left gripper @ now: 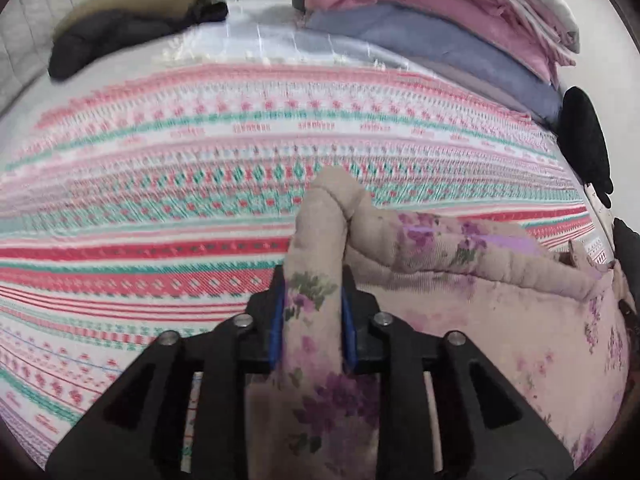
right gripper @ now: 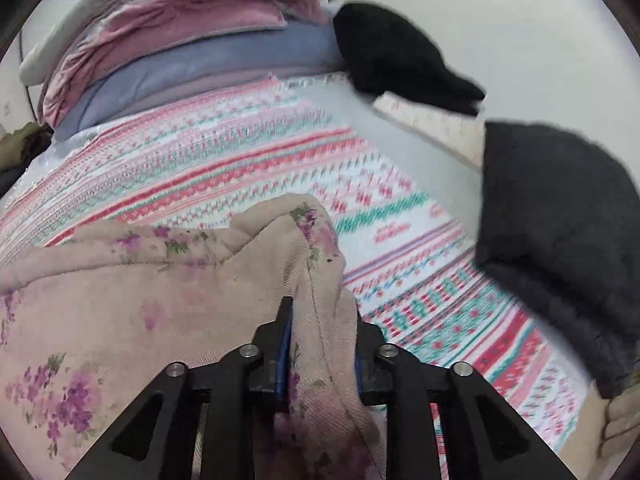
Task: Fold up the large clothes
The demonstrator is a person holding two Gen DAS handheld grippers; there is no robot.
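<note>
On the bed, over a striped bedspread of pink, red and teal bands, lies a beige garment printed with purple flowers. From the left wrist camera, the left tongs sit at six o'clock, clamped on a thick rolled fold of that garment, which stands up between the blue pads and bulges past them toward twelve. The rest of the cloth spreads away toward four o'clock.

From the right wrist camera, the right tongs also sit at six o'clock and grip a bunched seam of the same garment, which here spreads toward eight o'clock.

Both views show a stack of folded bedding in pink, blue and grey: at one o'clock for the left camera, at eleven for the right.

Only the left view shows a brown and black garment at eleven o'clock. Only the right view shows clearly a large dark grey knit at three o'clock and a black cloth at one o'clock.
</note>
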